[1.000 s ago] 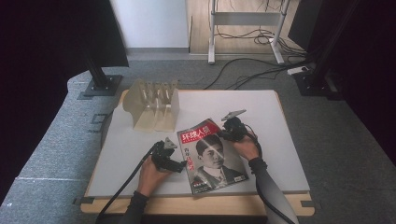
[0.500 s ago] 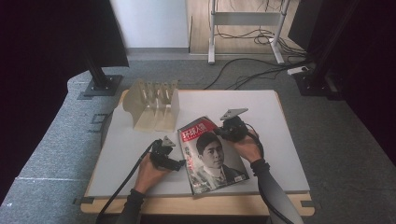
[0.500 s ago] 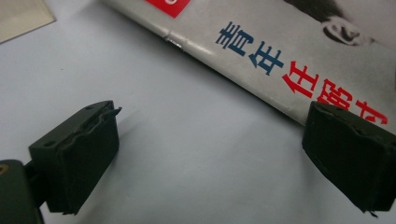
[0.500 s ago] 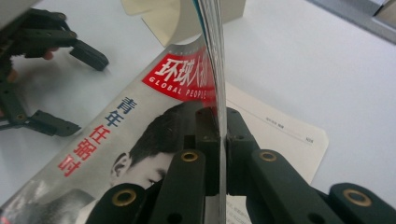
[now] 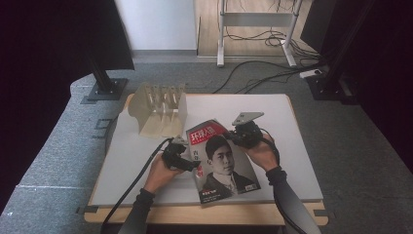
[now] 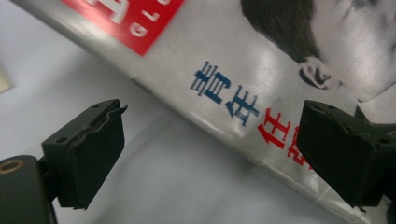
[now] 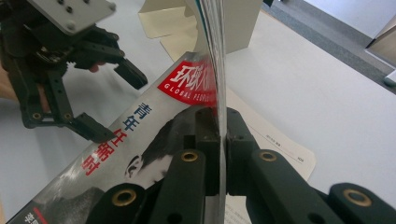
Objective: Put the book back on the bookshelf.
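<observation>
Right gripper (image 5: 233, 136) clamps the magazine (image 5: 221, 163) by its right edge, near-centre on the table (image 5: 302, 161). Left gripper (image 5: 191, 163), jaws just easing inward yet unclenched, straddles the left edge; bare tabletop far right.

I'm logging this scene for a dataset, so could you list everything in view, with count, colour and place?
glossy magazine with a red title block and a portrait cover: 1, red, grey and black, near middle of the table, right edge lifted.
beige slotted file rack: 1, beige, far left part of the table.
white paper sheet: 1, white with small print, lying under the magazine.
white-topped table with a wooden edge: 1, white, centre of the high view.
black monitor stands: 2, black, on the grey carpet at far left and far right.
left gripper: 1, black, at the magazine's left edge, jaws open.
right gripper: 1, black, jaws shut on the magazine's right edge.
</observation>
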Demonstrator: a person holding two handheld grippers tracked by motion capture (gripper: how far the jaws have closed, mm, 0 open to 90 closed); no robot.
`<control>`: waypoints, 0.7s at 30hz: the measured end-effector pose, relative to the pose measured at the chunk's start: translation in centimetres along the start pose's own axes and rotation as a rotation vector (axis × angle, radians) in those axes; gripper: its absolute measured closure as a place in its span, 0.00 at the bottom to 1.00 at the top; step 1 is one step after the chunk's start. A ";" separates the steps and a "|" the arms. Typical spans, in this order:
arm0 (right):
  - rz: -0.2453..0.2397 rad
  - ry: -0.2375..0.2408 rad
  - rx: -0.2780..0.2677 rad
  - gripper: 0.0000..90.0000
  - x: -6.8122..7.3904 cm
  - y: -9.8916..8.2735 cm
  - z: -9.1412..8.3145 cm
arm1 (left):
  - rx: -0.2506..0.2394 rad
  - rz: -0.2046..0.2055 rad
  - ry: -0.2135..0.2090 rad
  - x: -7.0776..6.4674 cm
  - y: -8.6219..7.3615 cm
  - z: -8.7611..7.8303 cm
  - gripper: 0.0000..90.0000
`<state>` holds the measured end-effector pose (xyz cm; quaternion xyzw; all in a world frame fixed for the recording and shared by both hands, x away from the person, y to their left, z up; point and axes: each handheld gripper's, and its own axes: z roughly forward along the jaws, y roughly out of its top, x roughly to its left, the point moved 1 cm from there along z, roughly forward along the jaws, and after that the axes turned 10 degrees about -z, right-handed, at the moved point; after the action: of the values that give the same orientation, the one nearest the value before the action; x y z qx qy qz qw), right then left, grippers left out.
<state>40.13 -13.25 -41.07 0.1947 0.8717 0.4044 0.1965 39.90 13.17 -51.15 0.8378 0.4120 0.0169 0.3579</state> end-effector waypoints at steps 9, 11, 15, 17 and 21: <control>-0.010 0.002 -0.024 0.95 0.1 0.2 -1.0 | 0.012 0.010 -0.110 -0.4 0.8 0.9 0.16; -0.011 0.005 -0.027 0.95 0.0 0.3 -1.1 | 0.023 0.032 -0.078 -0.8 1.1 0.7 0.16; 0.002 0.001 -0.050 0.95 -0.4 0.4 -1.4 | -0.017 0.042 -0.082 -1.1 1.8 -0.4 0.18; 0.013 -0.001 -0.060 0.95 -0.6 0.4 -1.6 | -0.042 0.037 -0.100 -1.3 2.2 -0.9 0.20; 0.016 -0.004 -0.063 0.95 -0.9 0.6 -1.9 | -0.067 0.074 -0.069 -2.0 3.1 -1.9 0.24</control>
<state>40.03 -14.48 -39.30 0.1960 0.8566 0.4330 0.2010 40.10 11.63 -47.31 0.8400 0.3673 0.0151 0.3990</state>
